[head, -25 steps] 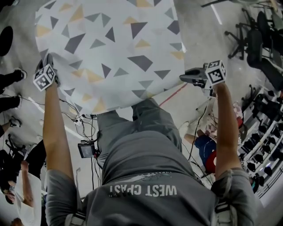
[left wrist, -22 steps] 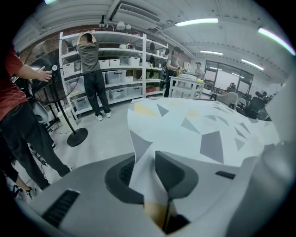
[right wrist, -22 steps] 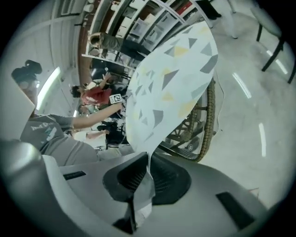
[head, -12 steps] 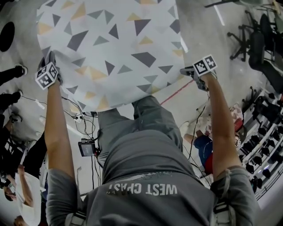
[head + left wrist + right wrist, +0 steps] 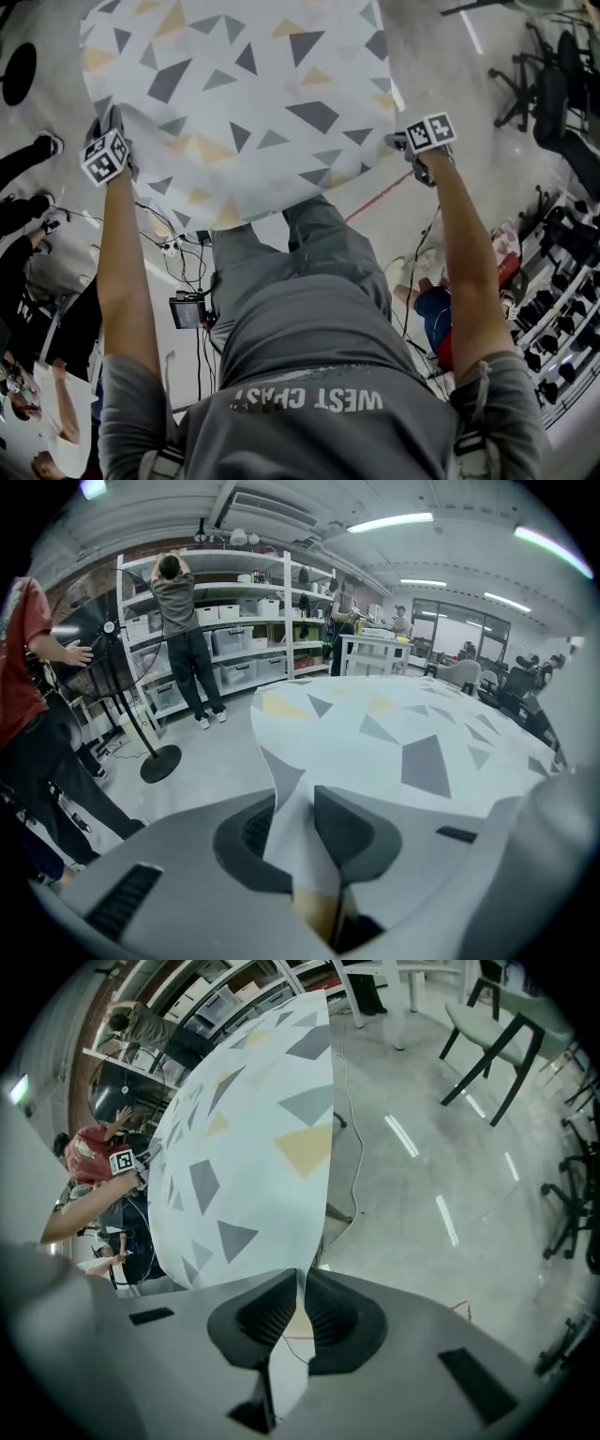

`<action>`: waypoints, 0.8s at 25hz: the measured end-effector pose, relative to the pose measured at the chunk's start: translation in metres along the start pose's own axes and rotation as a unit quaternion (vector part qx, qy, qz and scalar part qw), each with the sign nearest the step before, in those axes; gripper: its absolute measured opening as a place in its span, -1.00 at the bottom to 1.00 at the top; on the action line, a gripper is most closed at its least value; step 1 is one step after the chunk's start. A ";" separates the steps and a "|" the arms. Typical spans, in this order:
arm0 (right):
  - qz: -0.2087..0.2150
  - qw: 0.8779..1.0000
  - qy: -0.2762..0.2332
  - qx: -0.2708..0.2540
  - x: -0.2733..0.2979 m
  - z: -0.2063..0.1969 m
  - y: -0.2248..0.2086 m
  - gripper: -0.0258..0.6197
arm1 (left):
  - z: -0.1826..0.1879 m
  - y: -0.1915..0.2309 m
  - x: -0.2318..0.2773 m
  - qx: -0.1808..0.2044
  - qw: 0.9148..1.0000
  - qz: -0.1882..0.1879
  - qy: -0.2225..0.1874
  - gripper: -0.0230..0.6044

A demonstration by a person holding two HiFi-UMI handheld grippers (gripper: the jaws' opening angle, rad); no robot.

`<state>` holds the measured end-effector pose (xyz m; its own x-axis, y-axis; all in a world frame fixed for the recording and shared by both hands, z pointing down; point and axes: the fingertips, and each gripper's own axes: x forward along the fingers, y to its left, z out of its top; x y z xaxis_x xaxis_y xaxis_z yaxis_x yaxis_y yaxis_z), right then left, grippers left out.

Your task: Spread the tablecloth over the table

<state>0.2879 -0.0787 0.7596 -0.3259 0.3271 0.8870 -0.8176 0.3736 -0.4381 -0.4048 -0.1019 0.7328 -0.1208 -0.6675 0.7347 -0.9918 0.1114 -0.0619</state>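
White patterned tablecloth clamped by left gripper; right gripper, jaws just closing, grips its edge.

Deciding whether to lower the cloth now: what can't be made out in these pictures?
Table: hidden beneath the tablecloth in all three views; whether the cloth rests on it is unclear.
Tablecloth's far edge: head view, cut off by the picture's top edge.

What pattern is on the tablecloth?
Grey and yellow triangles on the white tablecloth, clearest in the head view.
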 end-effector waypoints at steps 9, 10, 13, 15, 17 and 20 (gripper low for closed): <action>-0.017 1.000 -0.007 -0.013 0.000 0.006 -0.004 -0.80 | -0.005 0.001 -0.009 0.005 1.000 0.010 0.003 -0.75; -0.016 1.000 -0.005 -0.012 0.000 0.006 -0.004 -0.79 | -0.005 0.001 -0.009 0.005 1.000 0.011 0.004 -0.75; -0.014 1.000 -0.004 -0.012 -0.001 0.006 -0.004 -0.78 | -0.005 0.000 -0.009 0.002 1.000 0.008 0.005 -0.74; -0.018 1.000 -0.005 -0.015 -0.001 0.006 -0.004 -0.77 | -0.004 0.000 -0.010 0.003 1.000 0.004 0.005 -0.71; -0.025 1.000 -0.007 -0.017 0.000 0.006 -0.004 -0.75 | -0.002 0.000 -0.013 0.008 1.000 0.006 0.005 -0.71; -0.032 0.999 -0.012 -0.018 -0.001 0.007 -0.005 -0.73 | 0.000 -0.001 -0.016 0.015 1.000 0.007 0.006 -0.70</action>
<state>0.2893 -0.0867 0.7625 -0.2845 0.2816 0.9164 -0.8200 0.4237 -0.3847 -0.4019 -0.0911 0.7215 -0.1353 -0.6576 0.7411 -0.9907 0.0988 -0.0931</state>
